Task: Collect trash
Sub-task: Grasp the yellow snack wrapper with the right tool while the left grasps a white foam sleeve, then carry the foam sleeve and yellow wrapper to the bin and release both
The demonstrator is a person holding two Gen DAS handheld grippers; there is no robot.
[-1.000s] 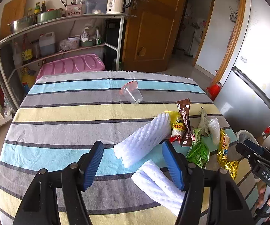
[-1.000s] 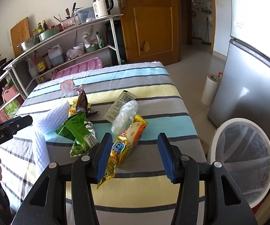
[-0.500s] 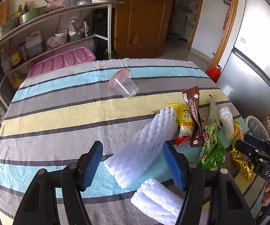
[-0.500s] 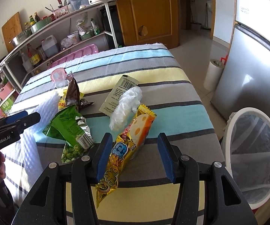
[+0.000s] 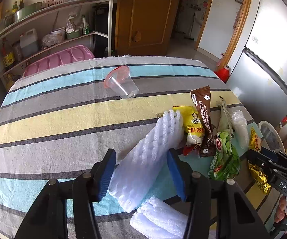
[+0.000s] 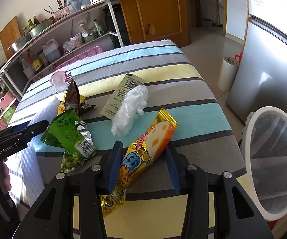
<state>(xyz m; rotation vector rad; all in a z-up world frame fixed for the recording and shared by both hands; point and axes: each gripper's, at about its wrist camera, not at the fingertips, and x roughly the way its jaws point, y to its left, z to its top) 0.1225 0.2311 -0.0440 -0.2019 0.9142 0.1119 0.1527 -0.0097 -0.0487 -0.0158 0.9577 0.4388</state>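
My left gripper (image 5: 141,156) is open, its blue pads either side of a long white foam net sleeve (image 5: 147,157) lying on the striped tablecloth (image 5: 63,119). A second foam sleeve (image 5: 159,219) lies below it. My right gripper (image 6: 144,153) is open around a gold-yellow snack wrapper (image 6: 143,153). Other trash lies on the table: a green wrapper (image 6: 69,137), a brown coffee sachet (image 5: 203,119), a yellow packet (image 5: 193,127), a clear plastic bag (image 6: 131,107), a paper label (image 6: 123,93) and a tipped clear cup (image 5: 121,83).
A white-rimmed bin with a clear liner (image 6: 271,155) stands on the floor right of the table. A fridge (image 6: 263,59) is at the right, a wooden door (image 5: 147,16) behind, and metal shelves with bottles and a kettle (image 5: 43,29) at the back left.
Both grippers have moved forward and down: the left now straddles the long foam sleeve, the right now straddles the gold-yellow wrapper. Nothing on the table has shifted.
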